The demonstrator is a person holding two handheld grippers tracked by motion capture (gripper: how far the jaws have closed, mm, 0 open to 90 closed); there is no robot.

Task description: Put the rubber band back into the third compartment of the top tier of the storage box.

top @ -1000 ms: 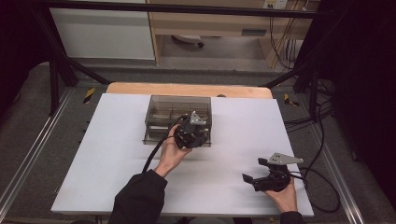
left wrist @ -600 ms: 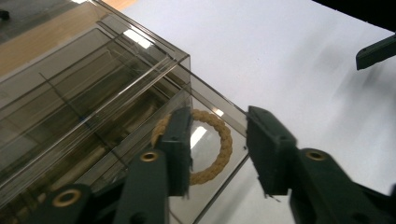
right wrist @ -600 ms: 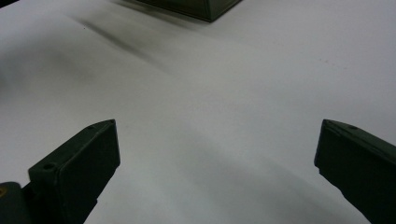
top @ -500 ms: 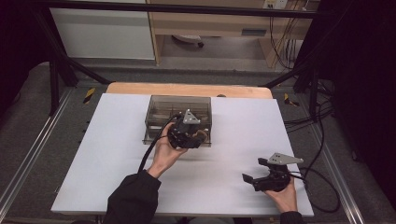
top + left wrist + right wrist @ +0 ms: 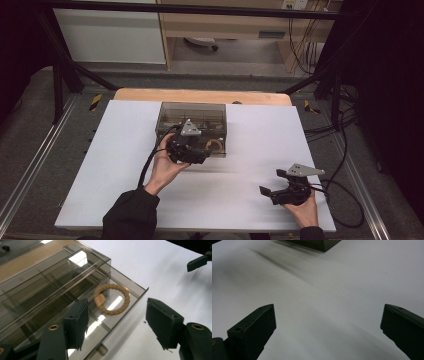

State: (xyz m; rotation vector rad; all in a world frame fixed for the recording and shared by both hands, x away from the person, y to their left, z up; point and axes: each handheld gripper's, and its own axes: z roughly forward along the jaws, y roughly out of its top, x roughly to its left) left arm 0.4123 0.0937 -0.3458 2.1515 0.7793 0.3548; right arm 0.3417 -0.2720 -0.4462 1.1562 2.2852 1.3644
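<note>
A smoky clear drawer box (image 5: 192,117) stands at the table's far middle. Its lower drawer (image 5: 130,307) is pulled out and holds a tan rope ring (image 5: 111,312) with a small tag, seen in the high view as the ring (image 5: 215,145). My left gripper (image 5: 197,152) hovers at the box's front, open; in its own view the left gripper (image 5: 120,325) has its jaws spread either side of the drawer's front corner, nothing between them. My right gripper (image 5: 271,182) rests low at the near right, open and empty, over bare table in the right gripper view (image 5: 328,332).
The white table top (image 5: 125,165) lies on a wooden board (image 5: 200,95). Black cables (image 5: 330,130) hang off the right edge. The box's corner (image 5: 322,243) shows far ahead of the right jaws. The right gripper's jaw tip (image 5: 197,262) appears in the left gripper view.
My left gripper has drifted a little left and toward the person along the box's front. The right gripper has stayed put.
</note>
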